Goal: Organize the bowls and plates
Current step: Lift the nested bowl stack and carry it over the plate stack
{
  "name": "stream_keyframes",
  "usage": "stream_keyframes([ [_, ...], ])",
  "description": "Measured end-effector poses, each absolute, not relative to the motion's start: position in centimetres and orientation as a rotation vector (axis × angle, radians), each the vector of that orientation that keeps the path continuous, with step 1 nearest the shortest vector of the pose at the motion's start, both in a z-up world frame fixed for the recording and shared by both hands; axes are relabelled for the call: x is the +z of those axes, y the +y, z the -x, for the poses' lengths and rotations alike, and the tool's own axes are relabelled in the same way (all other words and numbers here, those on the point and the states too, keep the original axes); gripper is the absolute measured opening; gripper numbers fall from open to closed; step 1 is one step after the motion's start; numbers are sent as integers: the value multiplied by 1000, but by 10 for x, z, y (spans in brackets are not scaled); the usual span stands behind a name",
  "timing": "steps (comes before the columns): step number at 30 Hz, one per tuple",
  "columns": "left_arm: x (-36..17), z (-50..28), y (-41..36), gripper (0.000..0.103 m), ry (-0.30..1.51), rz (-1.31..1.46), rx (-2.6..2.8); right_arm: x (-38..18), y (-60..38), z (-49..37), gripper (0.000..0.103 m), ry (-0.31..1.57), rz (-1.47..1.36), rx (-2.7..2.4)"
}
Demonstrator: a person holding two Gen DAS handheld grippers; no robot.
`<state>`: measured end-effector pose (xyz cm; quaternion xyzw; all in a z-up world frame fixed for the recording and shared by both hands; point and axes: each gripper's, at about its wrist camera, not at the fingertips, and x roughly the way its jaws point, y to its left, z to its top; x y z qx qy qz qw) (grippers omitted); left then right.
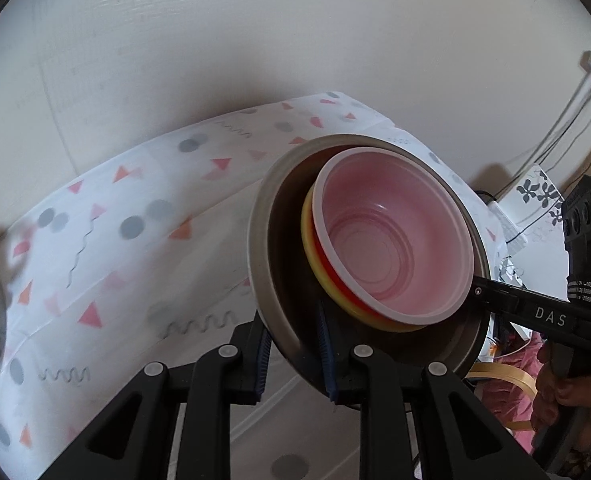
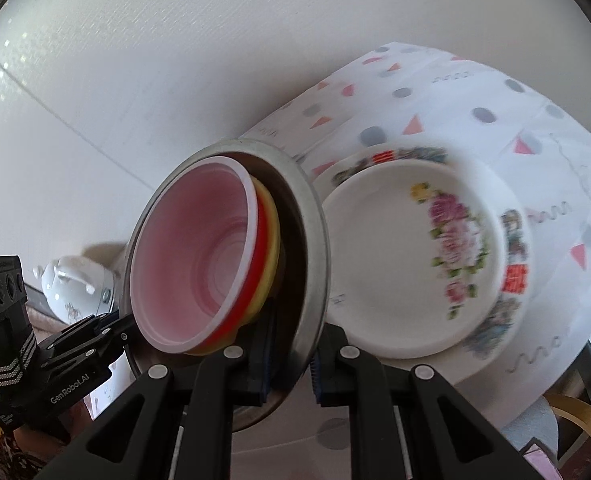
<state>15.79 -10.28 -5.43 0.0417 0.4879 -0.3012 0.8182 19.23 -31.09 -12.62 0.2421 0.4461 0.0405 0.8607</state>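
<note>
Gripping opposite rim edges of the tilted steel bowl (image 1: 279,280) above the patterned tablecloth (image 1: 95,240), left gripper (image 1: 295,360) and right gripper (image 2: 291,360) both clamped on thin, slippery metal (nested plastic bowls (image 1: 391,240) light, loose, probably prone to sliding).

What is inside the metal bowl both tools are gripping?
Inside the metal bowl: a nested stack of a pink-white bowl, a red bowl and a yellow bowl. The stack covers the metal bowl's bottom.
</note>
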Motion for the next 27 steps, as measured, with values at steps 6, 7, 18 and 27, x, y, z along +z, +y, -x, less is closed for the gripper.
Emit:
stream_keyframes([
  [6, -55, -162, -136, 22, 1054, -106, -676, -126, -337, -190, 15, 924, -536, 38],
  [7, -56, -163, -141, 22, 1060, -108, -681, -126, -341, -189, 15, 922, -542, 31],
  [18, -75, -174, -197, 22, 1108, -143, -706, -139, -388, -189, 15, 938, -568, -51],
  [27, -89, -179, -216, 22, 1140, -155, -693, -150, -406, -191, 15, 950, -594, -75],
])
